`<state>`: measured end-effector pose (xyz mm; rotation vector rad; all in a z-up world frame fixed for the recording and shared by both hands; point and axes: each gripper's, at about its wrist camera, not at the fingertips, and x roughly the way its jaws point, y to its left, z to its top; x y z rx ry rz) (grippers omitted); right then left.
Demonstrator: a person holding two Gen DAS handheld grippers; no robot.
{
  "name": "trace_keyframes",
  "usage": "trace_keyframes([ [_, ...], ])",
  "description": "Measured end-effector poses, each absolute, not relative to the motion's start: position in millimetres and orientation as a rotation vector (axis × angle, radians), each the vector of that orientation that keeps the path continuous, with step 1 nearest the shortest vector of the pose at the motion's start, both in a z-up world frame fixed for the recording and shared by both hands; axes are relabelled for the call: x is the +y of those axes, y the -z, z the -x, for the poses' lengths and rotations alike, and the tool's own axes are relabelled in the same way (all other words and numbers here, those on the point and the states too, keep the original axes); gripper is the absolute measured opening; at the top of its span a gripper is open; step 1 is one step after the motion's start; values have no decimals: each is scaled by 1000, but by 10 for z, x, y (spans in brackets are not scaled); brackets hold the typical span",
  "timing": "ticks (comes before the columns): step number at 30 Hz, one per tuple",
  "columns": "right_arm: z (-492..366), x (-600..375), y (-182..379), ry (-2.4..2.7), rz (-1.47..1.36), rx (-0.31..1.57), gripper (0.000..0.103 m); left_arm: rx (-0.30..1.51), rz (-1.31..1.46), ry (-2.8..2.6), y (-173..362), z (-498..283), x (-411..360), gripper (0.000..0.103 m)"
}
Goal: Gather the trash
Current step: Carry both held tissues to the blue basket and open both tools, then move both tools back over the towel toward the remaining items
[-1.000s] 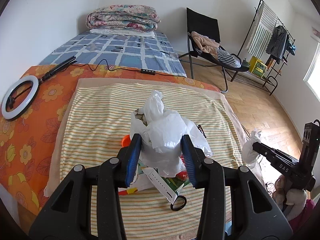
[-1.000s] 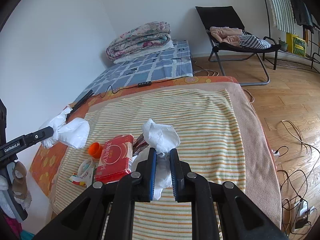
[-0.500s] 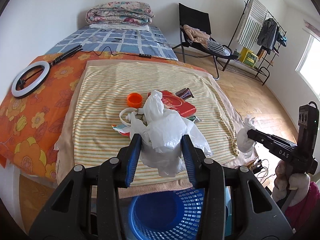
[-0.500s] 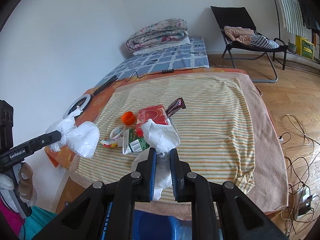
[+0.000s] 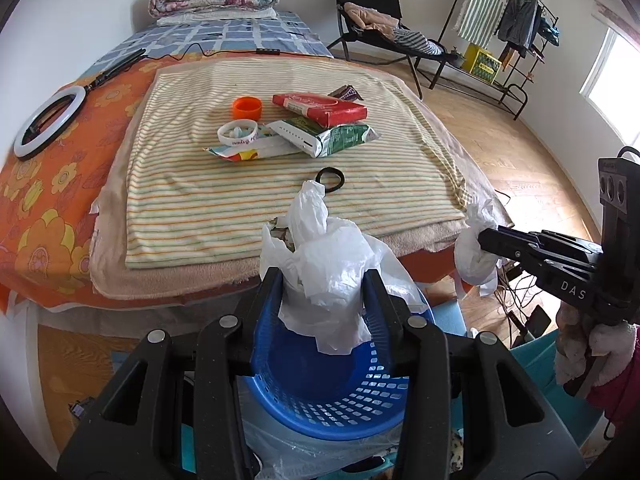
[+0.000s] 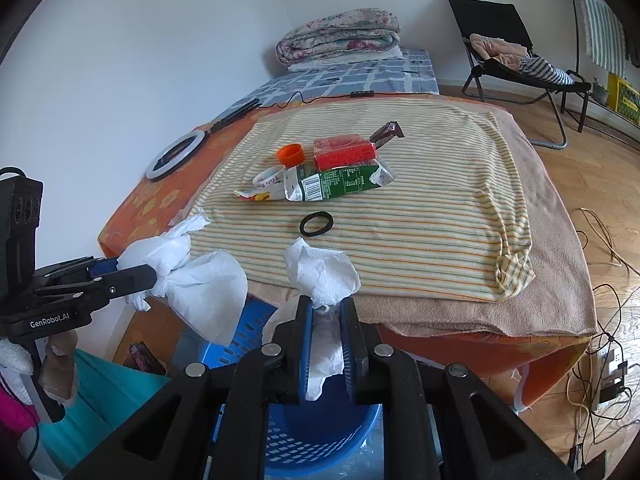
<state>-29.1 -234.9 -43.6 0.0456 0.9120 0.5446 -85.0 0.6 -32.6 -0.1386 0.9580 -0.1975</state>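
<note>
My left gripper (image 5: 324, 284) is shut on a crumpled white plastic bag (image 5: 324, 264) and holds it over a blue plastic basket (image 5: 320, 384) on the floor at the bed's near edge. My right gripper (image 6: 325, 312) is shut on a wad of white tissue paper (image 6: 320, 270) above the same basket (image 6: 316, 436). Each gripper shows in the other's view: the right one (image 5: 480, 236) with its tissue, the left one (image 6: 154, 274) with the bag (image 6: 200, 284). More trash lies on the striped blanket (image 5: 260, 184): a red box (image 5: 320, 106), a green carton (image 5: 336, 138), an orange cap (image 5: 247, 107).
A black ring (image 5: 330, 179), a white band (image 5: 237, 136) and a brown wrapper (image 5: 346, 93) also lie on the blanket. A ring light (image 5: 48, 120) rests on the orange sheet. A black chair (image 6: 516, 60) and a clothes rack (image 5: 504, 32) stand on the wooden floor; cables (image 6: 604, 336) trail beside the bed.
Both grippers have drawn back from the middle of the bed to its near edge, carrying the bag and the tissue. The blue basket has come into view below them.
</note>
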Motion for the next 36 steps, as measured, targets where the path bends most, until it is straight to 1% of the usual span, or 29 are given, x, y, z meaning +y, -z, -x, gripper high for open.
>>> trace_keyframes([
  [13,563,-2175,854,-563,8,1008,12,1090,106,196,852,1001,-51,42],
  [24,658,-2040,1046,-575,47,1053,14,1126,62,212,989,1043,-165,43],
  [26,659,-2032,1061,-575,47,1056,18,1128,54,211,995,1044,-174,43],
  [27,660,-2026,1064,-574,48,1057,22,1131,50,209,998,1041,-174,45],
  [28,661,-2024,1065,-572,49,1056,27,1131,49,208,1001,1037,-177,52],
  [30,663,-2022,1064,-568,50,1054,33,1127,47,201,1000,1035,-175,60],
  [31,662,-2020,1063,-565,51,1055,41,1126,44,196,998,1034,-174,60],
  [32,661,-2023,1059,-560,52,1053,46,1126,41,192,997,1029,-170,60],
  [33,660,-2029,1052,-553,53,1048,56,1126,41,189,996,1023,-164,60],
  [34,661,-2038,1045,-547,51,1042,62,1125,43,186,996,1023,-155,60],
  [35,657,-2043,1036,-542,49,1037,63,1127,46,182,997,1017,-145,61],
  [36,651,-2051,1031,-538,47,1038,67,1129,49,178,1001,1012,-137,64],
])
